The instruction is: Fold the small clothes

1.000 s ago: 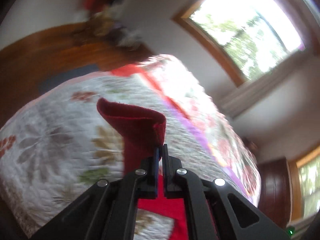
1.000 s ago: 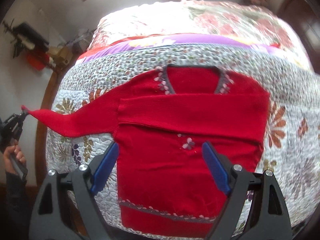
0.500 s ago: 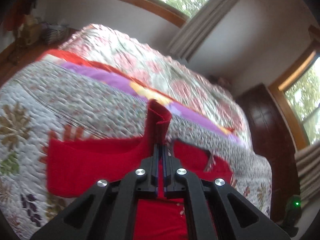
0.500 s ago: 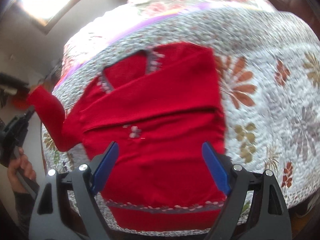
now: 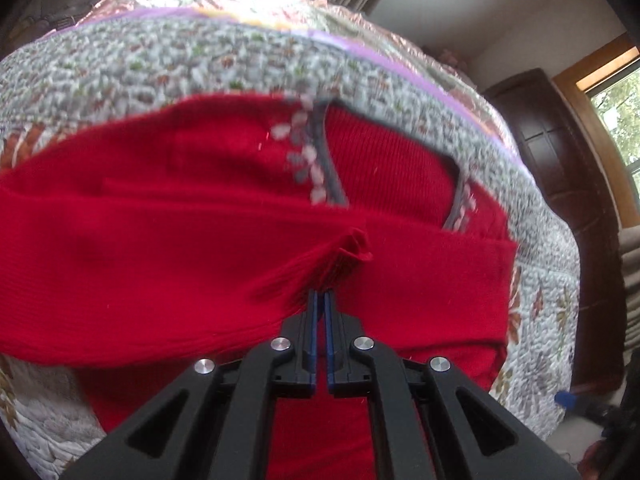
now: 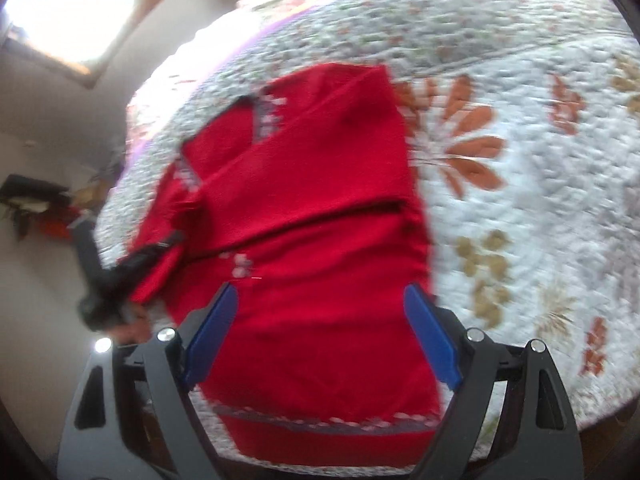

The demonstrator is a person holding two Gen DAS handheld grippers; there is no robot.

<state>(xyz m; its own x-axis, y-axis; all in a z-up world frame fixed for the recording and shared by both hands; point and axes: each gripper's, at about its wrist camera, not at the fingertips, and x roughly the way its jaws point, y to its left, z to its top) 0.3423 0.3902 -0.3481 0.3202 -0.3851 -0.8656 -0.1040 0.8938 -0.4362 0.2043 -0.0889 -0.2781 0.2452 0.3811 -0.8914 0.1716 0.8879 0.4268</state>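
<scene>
Now: sleeve pinched over the sweater

Left gripper (image 5: 320, 294) has its jaws clamped on the bunched cuff of a sleeve (image 5: 340, 256), held above the red sweater (image 6: 320, 240) (lying flat on the floral quilt (image 6: 520, 200)). Right gripper (image 6: 320, 336) hovers over the sweater's lower half, jaws spread wide, holding nothing.

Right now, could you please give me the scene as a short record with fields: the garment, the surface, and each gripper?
garment: red sweater, lying flat, one sleeve already folded across the chest
surface: floral quilt on a bed
left gripper: shut on the sleeve cuff, over the sweater's chest
right gripper: open, holding nothing, above the sweater's lower part
</scene>
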